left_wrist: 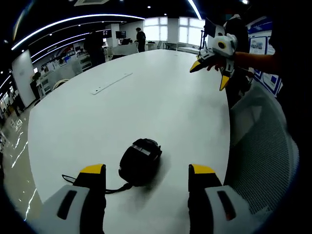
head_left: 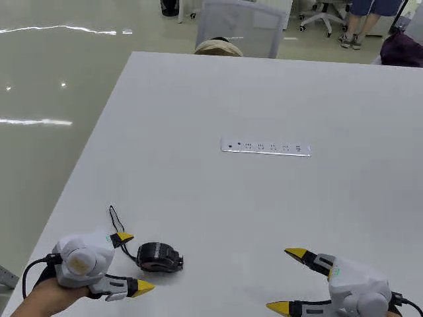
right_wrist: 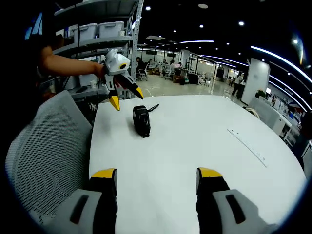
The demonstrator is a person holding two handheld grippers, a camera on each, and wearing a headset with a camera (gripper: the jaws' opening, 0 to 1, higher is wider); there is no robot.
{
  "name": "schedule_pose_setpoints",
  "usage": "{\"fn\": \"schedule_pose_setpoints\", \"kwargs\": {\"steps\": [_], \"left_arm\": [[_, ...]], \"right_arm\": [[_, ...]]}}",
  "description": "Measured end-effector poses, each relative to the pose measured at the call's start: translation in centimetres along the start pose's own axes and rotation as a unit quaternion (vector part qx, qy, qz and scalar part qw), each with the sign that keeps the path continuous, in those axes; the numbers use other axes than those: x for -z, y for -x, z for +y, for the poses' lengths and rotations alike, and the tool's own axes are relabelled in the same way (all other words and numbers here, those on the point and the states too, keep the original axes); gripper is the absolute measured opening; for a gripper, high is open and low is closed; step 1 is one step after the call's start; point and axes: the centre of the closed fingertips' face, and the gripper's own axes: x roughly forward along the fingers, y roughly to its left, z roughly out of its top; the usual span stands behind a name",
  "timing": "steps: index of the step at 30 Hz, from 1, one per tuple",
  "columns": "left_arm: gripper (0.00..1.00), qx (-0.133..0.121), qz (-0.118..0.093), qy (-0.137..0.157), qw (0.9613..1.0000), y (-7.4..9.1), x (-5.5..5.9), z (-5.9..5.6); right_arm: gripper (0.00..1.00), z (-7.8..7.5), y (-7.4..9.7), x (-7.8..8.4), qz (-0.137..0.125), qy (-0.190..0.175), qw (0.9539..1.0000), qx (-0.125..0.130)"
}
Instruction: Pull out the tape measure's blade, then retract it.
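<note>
A black tape measure (head_left: 159, 257) with a thin black wrist strap lies on the white table (head_left: 264, 198) near its front left corner. My left gripper (head_left: 133, 261) is open, its yellow-tipped jaws just left of the case, not touching it. In the left gripper view the tape measure (left_wrist: 140, 161) sits slightly ahead of the two jaws, between their lines. My right gripper (head_left: 287, 280) is open at the front right, well apart from the case. From the right gripper view the tape measure (right_wrist: 141, 120) lies far ahead, beside the left gripper (right_wrist: 126, 96).
A flat white power strip (head_left: 266, 148) lies in the middle of the table. A grey mesh chair (head_left: 242, 28) stands at the far edge. The table's left edge (head_left: 79, 178) runs close to the tape measure. A mesh chair (right_wrist: 44, 161) is near the front edge.
</note>
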Motion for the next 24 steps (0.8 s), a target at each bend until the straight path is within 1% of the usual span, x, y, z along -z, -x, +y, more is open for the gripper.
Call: {"fn": "schedule_pose_setpoints", "kwargs": {"steps": [1, 2, 3, 5, 6, 8, 10, 11, 14, 15, 17, 19, 24], "left_arm": [[0.64, 0.007, 0.011, -0.002, 0.9999, -0.1, 0.2, 0.0], [0.64, 0.011, 0.016, -0.004, 0.9998, -0.3, 0.4, 0.0], [0.63, 0.014, 0.017, -0.018, 0.9996, -0.5, 0.4, 0.1], [0.60, 0.015, 0.019, -0.025, 0.9994, -0.7, 0.4, 0.3], [0.58, 0.020, 0.019, -0.035, 0.9990, -0.9, 0.3, 0.4], [0.55, 0.027, 0.022, -0.041, 0.9986, -1.2, 0.3, 0.5], [0.54, 0.030, 0.024, -0.048, 0.9981, -1.5, 0.3, 0.7], [0.53, 0.038, 0.025, -0.058, 0.9973, -1.7, 0.3, 0.7], [0.49, 0.048, 0.030, -0.070, 0.9959, -2.1, 0.3, 0.8], [0.49, 0.053, 0.029, -0.079, 0.9950, -2.2, 0.3, 0.8], [0.47, 0.056, 0.034, -0.082, 0.9945, -2.5, 0.4, 1.0], [0.45, 0.059, 0.035, -0.090, 0.9936, -2.7, 0.5, 1.1], [0.42, 0.069, 0.037, -0.098, 0.9922, -3.0, 0.9, 1.3]], "right_arm": [[0.65, -0.1, -0.2, 0.0, 0.003, 0.006, 1.0000, -0.002], [0.64, 0.0, -0.4, -0.1, 0.003, 0.009, 0.9999, -0.004], [0.63, 0.0, -0.6, -0.2, 0.003, 0.010, 0.9999, -0.007], [0.61, -0.1, -0.8, -0.3, 0.003, 0.012, 0.9999, -0.011], [0.60, -0.2, -1.0, -0.4, 0.003, 0.015, 0.9998, -0.013], [0.58, -0.3, -1.4, -0.4, 0.000, 0.016, 0.9997, -0.019], [0.58, -0.3, -1.7, -0.5, -0.001, 0.018, 0.9996, -0.023], [0.57, -0.4, -2.0, -0.5, -0.001, 0.017, 0.9995, -0.026], [0.56, -0.5, -2.5, -0.7, -0.001, 0.019, 0.9993, -0.032], [0.55, -0.5, -2.6, -0.7, -0.002, 0.018, 0.9992, -0.035], [0.55, -0.5, -3.0, -0.7, -0.003, 0.020, 0.9990, -0.039], [0.53, -0.5, -3.5, -0.7, -0.003, 0.023, 0.9988, -0.044], [0.52, -0.5, -4.9, -0.7, -0.004, 0.026, 0.9980, -0.057]]}}
